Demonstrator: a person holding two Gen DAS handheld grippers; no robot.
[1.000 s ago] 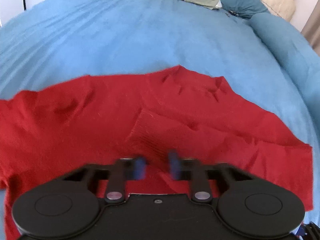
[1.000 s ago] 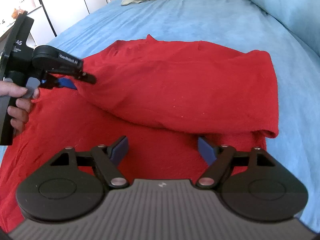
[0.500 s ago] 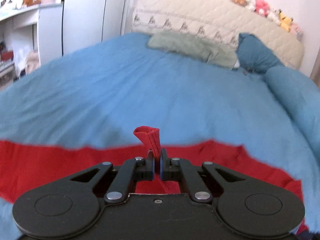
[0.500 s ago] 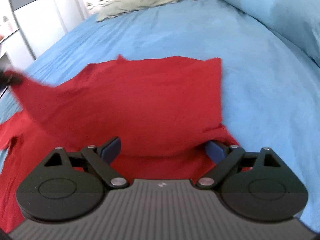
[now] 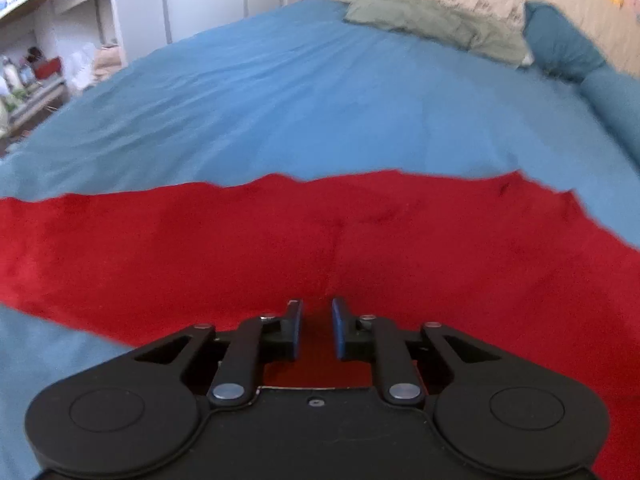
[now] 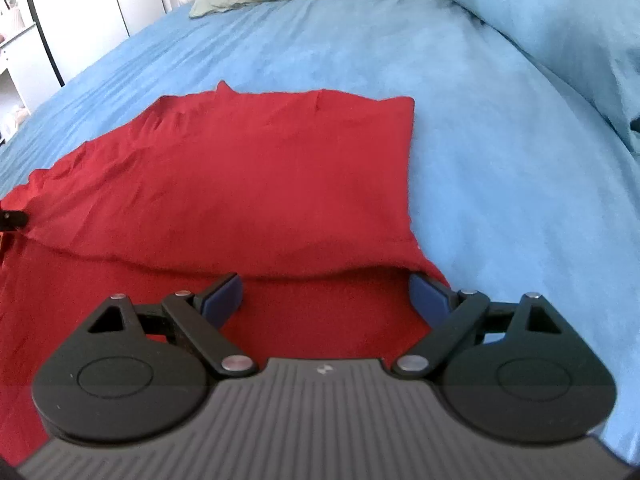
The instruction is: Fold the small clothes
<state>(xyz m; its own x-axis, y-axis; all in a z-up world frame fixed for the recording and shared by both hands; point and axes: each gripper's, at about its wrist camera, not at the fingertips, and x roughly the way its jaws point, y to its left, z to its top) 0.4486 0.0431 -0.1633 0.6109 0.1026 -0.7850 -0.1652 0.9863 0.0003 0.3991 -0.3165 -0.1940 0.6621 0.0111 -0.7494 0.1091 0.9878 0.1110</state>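
A red garment [image 5: 320,240] lies spread on the blue bedspread [image 5: 320,100]. It also shows in the right wrist view [image 6: 260,184], with an upper layer folded over a lower one. My left gripper [image 5: 316,320] sits low over the red cloth, its jaws a small gap apart with nothing between them. My right gripper [image 6: 326,292] is wide open at the near edge of the folded layer, its fingertips [image 6: 426,292] against the cloth. The tip of the left gripper [image 6: 12,220] shows at the far left edge of the right wrist view.
A green pillow [image 5: 436,28] and a dark blue pillow [image 5: 560,48] lie at the head of the bed. A rolled blue duvet [image 6: 560,40] runs along the right side. White cabinets and shelves [image 5: 60,40] stand left of the bed.
My left gripper, shut on a pinch of red cloth half a second ago, has opened and let it go. The lifted layer now lies folded flat. My right gripper has stayed open.
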